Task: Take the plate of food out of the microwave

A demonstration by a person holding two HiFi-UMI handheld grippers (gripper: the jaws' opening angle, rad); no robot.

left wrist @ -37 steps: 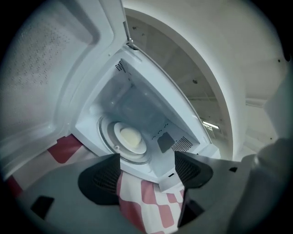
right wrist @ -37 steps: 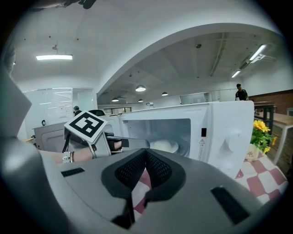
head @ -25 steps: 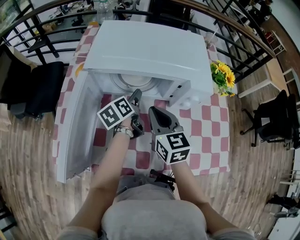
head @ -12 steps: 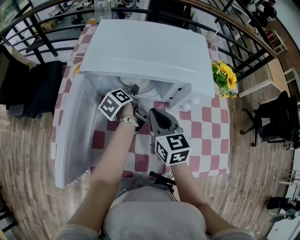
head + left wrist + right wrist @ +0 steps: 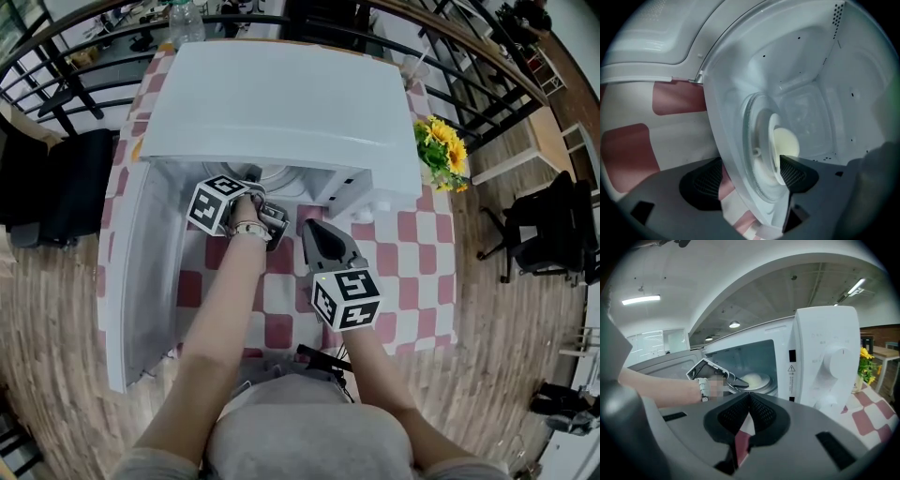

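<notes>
Microwave [image 5: 281, 103] is found standing on a red-and-white checked tablecloth [image 5: 412, 253], with its door [image 5: 141, 272] swung fully open to the left. The plate [image 5: 774, 136] is located inside the cavity, resting on the glass turntable [image 5: 751, 131], with a pale mound of food [image 5: 786, 143] upon it.

The left gripper [image 5: 749, 174] is extended into the cavity mouth and is rolled onto its side. Its jaws are spread apart and are clamped on nothing. One pad is seen inside the cavity, just beside the plate's rim. The other is seen outside the cavity. The cavity's front edge, the turntable and the plate's rim lie between the two pads. Contact between pad and plate cannot be confirmed.

The right gripper [image 5: 749, 401] is positioned in front of the microwave, over the tablecloth and near the control panel [image 5: 825, 357]. Its jaws are pressed together with nothing between them.

A bunch of sunflowers [image 5: 441, 150] is noted on the table, to the right of the microwave
</notes>
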